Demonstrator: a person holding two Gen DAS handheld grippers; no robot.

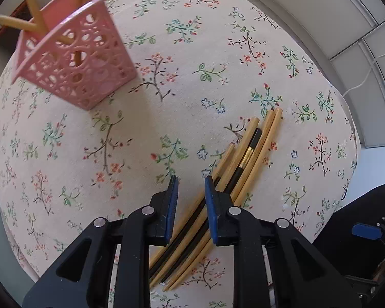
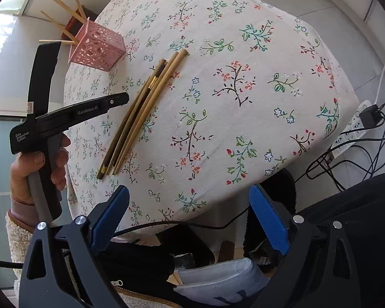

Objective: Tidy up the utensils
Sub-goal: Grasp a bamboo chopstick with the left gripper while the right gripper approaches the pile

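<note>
The left claw points down over the chopsticks, its narrow gap empty, gripping nothing. The right claw hangs released, wide apart, off the surface edge. The chopsticks lie bundled on the floral cloth; farther off, the pink basket holds several chopsticks upright.

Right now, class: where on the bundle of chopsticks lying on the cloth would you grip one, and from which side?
Probably from above, at mid-length of an outer chopstick in the bundle. They lie flat and packed side by side on the tablecloth, so fingers closing across the stick's width can separate only an edge one.
</note>
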